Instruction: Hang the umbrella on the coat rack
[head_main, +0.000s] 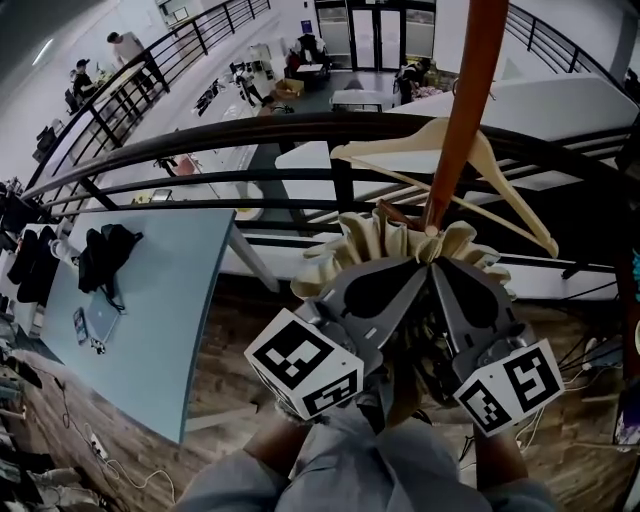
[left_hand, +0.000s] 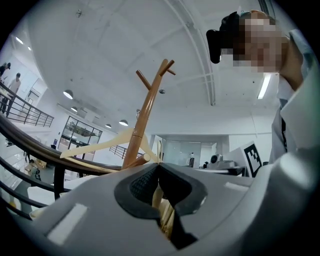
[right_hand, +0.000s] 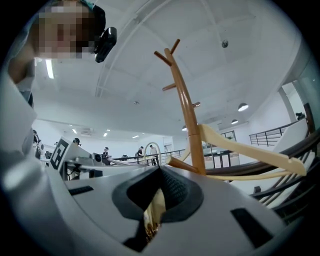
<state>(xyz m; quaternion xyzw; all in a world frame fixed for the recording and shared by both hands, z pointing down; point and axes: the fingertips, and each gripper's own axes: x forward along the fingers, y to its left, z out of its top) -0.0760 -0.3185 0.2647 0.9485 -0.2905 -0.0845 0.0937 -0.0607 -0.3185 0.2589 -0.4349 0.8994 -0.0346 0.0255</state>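
"What are you holding?"

"In the lower middle of the head view my left gripper (head_main: 412, 268) and my right gripper (head_main: 446, 270) meet tip to tip. Both are clamped on the umbrella (head_main: 372, 240). In each gripper view the dark pads are pinched together, with a strip of the cream cloth (left_hand: 157, 199) caught between them."

"So where is the umbrella?"

"Folded, with its cream pleats bunched just above the jaws at the centre of the head view. It is pressed against the pole of the coat rack (head_main: 460, 110), and I cannot tell whether it hangs on a peg."

"And the rack?"

"It is a brown wooden pole running up to the top edge, right of centre. In my left gripper view it rises to forked pegs (left_hand: 162, 70) in the upper middle."

"Anything on it?"

"A pale wooden hanger (head_main: 505, 195) sits right behind the umbrella, its arms spreading to both sides."

"What is beyond that?"

"A dark railing (head_main: 200, 140) crosses the frame. At the lower left stands a grey-blue table (head_main: 170, 330) with a black bag (head_main: 105, 255) on it. Further off, at the upper left, people stand on a lower floor."
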